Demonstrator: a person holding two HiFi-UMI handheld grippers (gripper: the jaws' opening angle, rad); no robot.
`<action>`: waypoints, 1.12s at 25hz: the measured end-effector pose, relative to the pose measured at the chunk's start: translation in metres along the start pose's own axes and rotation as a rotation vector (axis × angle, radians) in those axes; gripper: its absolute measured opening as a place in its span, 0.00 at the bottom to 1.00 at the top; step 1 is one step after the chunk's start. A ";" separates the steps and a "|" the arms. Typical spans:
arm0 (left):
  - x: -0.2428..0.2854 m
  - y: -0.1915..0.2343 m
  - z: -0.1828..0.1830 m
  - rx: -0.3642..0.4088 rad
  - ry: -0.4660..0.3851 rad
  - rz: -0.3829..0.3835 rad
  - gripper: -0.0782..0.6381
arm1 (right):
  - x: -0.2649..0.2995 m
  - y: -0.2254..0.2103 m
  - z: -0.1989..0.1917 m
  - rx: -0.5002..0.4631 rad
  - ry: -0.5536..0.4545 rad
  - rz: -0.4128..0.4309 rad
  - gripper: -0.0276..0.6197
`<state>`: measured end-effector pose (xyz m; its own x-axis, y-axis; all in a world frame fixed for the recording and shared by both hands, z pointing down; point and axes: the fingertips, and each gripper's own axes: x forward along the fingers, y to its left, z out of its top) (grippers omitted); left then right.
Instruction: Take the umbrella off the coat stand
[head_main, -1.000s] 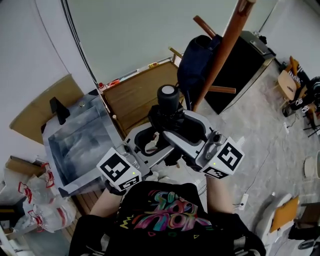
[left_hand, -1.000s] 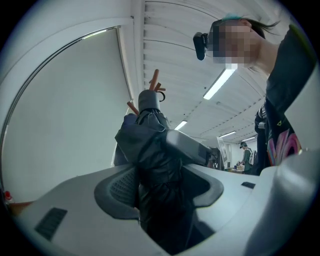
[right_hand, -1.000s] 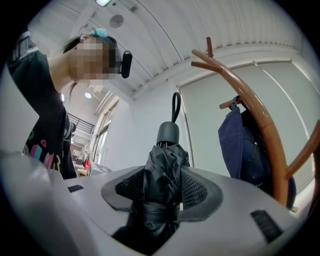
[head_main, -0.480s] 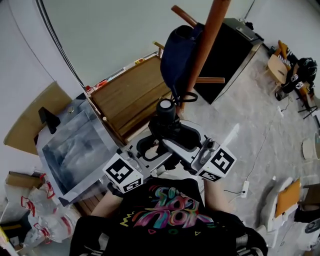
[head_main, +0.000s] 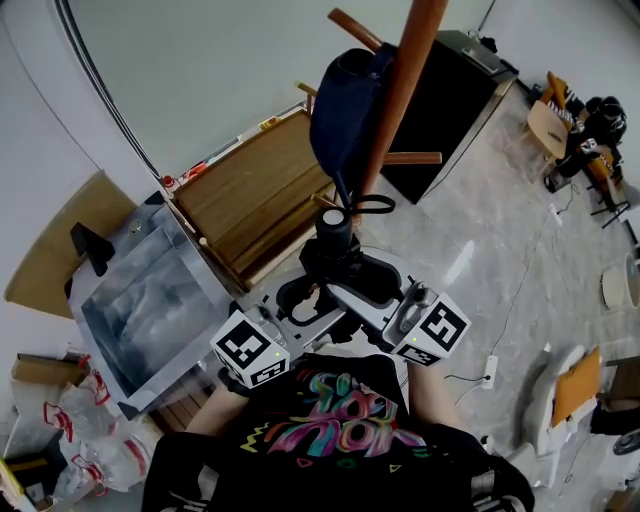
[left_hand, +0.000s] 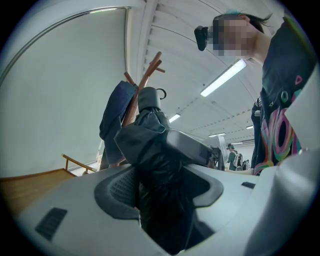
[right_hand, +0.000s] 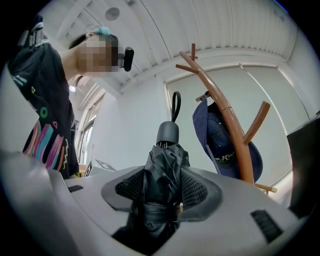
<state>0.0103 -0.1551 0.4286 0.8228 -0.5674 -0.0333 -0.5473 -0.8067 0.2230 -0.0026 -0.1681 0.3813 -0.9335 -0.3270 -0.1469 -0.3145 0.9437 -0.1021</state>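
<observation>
A folded black umbrella (head_main: 335, 262) is clamped from both sides. My left gripper (head_main: 300, 297) is shut on its fabric body (left_hand: 160, 170), and my right gripper (head_main: 372, 283) is shut on it too (right_hand: 162, 175). The round handle (right_hand: 167, 134) points towards the brown wooden coat stand (head_main: 402, 90). The wrist strap (head_main: 375, 205) lies beside the pole, and in the right gripper view this strap (right_hand: 175, 106) stands up free of any peg. A navy cap (head_main: 345, 110) still hangs on the stand (right_hand: 227, 120).
A wooden board (head_main: 250, 195) leans behind a shiny metal box (head_main: 150, 300) at the left. A black cabinet (head_main: 450, 100) stands behind the stand. Plastic bags (head_main: 60, 425) lie at lower left; a power strip (head_main: 490, 368) and chairs (head_main: 570, 395) are on the floor at right.
Both grippers have come down and back from the coat stand with the umbrella between them. The grip on it is unchanged.
</observation>
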 end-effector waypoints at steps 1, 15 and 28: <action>0.001 0.000 0.000 0.000 0.000 -0.001 0.47 | 0.000 0.000 0.000 -0.001 -0.002 -0.002 0.39; 0.005 0.003 0.003 0.003 0.001 -0.009 0.47 | -0.001 -0.005 0.003 -0.003 -0.019 -0.010 0.39; 0.012 -0.001 0.003 -0.005 0.006 -0.021 0.47 | -0.007 -0.008 0.006 -0.013 -0.017 -0.014 0.39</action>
<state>0.0201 -0.1613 0.4247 0.8349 -0.5495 -0.0322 -0.5293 -0.8175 0.2270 0.0077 -0.1737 0.3774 -0.9260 -0.3411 -0.1620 -0.3300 0.9395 -0.0914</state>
